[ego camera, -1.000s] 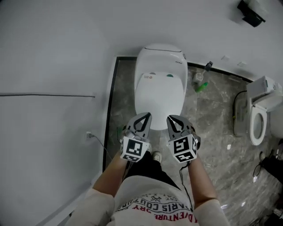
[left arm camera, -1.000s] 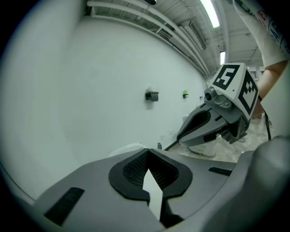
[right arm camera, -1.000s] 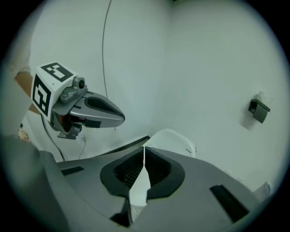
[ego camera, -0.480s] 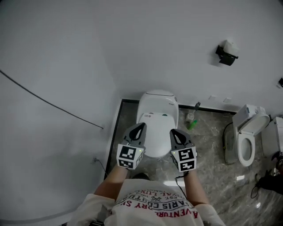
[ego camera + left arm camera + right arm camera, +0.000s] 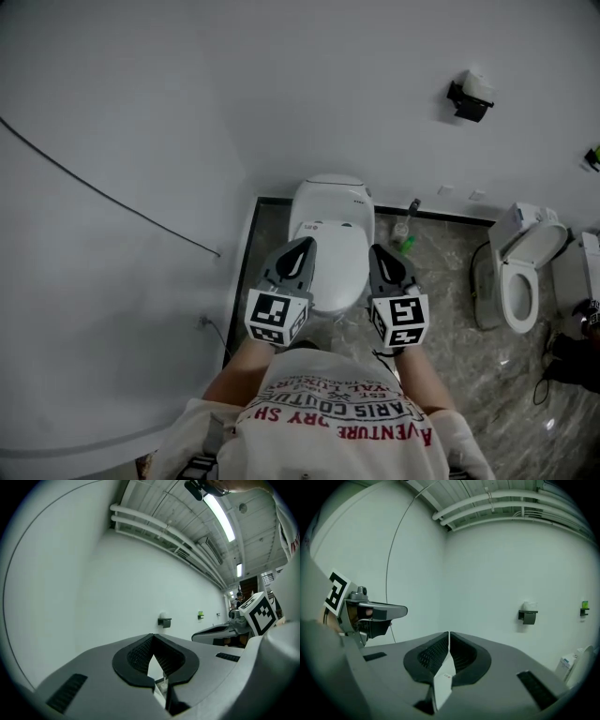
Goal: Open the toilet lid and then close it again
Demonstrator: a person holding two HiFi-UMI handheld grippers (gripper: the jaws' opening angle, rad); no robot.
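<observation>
The white toilet (image 5: 330, 208) stands against the back wall with its lid (image 5: 336, 267) down flat. My left gripper (image 5: 306, 244) and right gripper (image 5: 378, 250) hover side by side above the lid's front, well clear of it, both pointing level toward the wall. In the left gripper view the left gripper (image 5: 152, 636) is shut with its tips touching and nothing between them. The right gripper (image 5: 448, 634) is likewise shut and empty in its own view. Each gripper view mostly shows the white wall; a sliver of the toilet shows below the jaws.
A second toilet (image 5: 521, 270) with its lid up stands at the right. A paper holder (image 5: 468, 95) hangs on the back wall. A green bottle (image 5: 407, 244) sits on the marble floor beside the toilet. A white wall with a cable (image 5: 112, 208) is close on the left.
Both grippers have risen together from the front edge of the lid and now point level at the wall. The head view has tilted up, showing more wall.
</observation>
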